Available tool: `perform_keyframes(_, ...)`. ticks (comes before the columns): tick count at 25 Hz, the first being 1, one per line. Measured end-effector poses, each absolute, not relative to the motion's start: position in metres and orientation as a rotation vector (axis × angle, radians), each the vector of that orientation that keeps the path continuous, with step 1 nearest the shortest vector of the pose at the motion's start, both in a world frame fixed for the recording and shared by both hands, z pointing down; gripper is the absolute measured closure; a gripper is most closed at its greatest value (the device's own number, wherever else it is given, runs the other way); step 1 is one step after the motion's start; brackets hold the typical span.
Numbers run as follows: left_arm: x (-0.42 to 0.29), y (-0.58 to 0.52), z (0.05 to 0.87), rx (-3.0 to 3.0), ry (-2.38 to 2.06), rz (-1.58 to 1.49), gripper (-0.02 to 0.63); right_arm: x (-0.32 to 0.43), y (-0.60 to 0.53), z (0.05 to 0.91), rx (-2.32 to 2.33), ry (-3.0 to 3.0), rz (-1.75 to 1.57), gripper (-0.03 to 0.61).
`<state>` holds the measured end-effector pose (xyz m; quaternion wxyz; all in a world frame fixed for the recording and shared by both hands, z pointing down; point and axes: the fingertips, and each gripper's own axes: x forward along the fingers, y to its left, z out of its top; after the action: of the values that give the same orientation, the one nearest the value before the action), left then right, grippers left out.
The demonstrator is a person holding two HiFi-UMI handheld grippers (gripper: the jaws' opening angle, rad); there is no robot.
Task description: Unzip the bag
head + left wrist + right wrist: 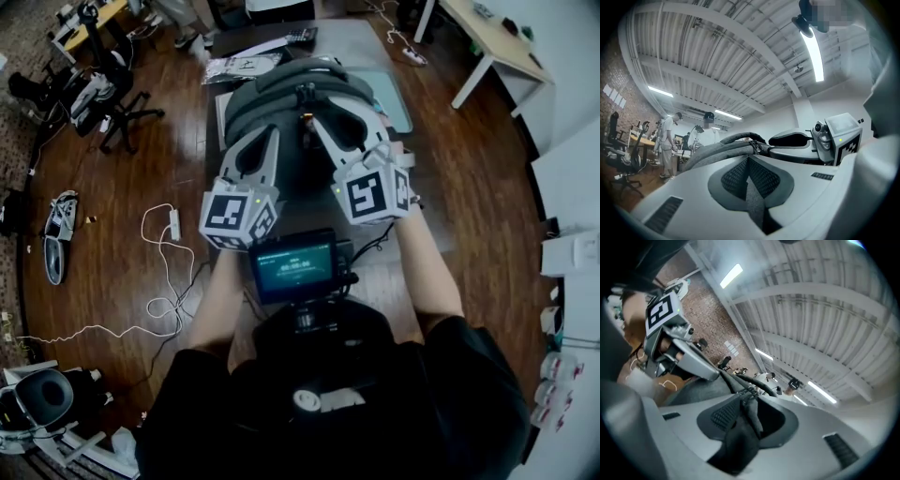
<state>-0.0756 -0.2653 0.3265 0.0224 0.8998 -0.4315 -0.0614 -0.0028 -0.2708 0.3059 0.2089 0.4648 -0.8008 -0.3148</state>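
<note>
**A:** Count it off from the left.

**B:** One white cable point(169, 253) on the floor, well left of the left hand-held gripper point(270, 133). Then two hand-held grippers, one grey bag point(281, 80), and one surface point(361, 42) carrying it.

**A:** Where is the bag?

**B:** Straight ahead of both hand-held grippers. Their tips reach its near edge.

**A:** The left one's jaws?

**B:** Together, pinching a fold of the bag's grey fabric.

**A:** And the right hand-held gripper point(319, 122)?

**B:** Its jaws stand apart. A dark flap of the bag lies between them, against one pad only.

**A:** Anything in the way?

**B:** The bag's handle point(740, 137) arches just beyond the tips, with the zip pulls point(757, 147) under it. I cannot count those. One pale flat sheet point(392, 98) lies right of the right hand-held gripper.
</note>
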Motion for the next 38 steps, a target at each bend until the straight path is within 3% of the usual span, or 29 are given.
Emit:
perform_keyframes(9, -0.089, -0.27, 0.328, 2.757, -1.408, -0.172, 0.614, -0.021, -0.289, 0.315, 1.085, -1.876, -1.195, 0.419)
perform_keyframes(25, -0.09, -0.277, 0.32, 2.772, -1.398, -0.208, 0.614, -0.035, -0.299, 0.288, 1.063, -1.907, -1.279, 0.428)
perform_keyframes(29, -0.095, -0.276, 0.318, 2.764, -1.397, -0.228, 0.614, -0.042, -0.302, 0.291, 1.059, -1.949, -1.2, 0.546)
perform_keyframes(38, -0.084, -0.294, 0.296, 2.811, -1.377, -0.245, 0.614, -0.02, -0.313, 0.276, 1.224, -2.343, -0.683, 0.551)
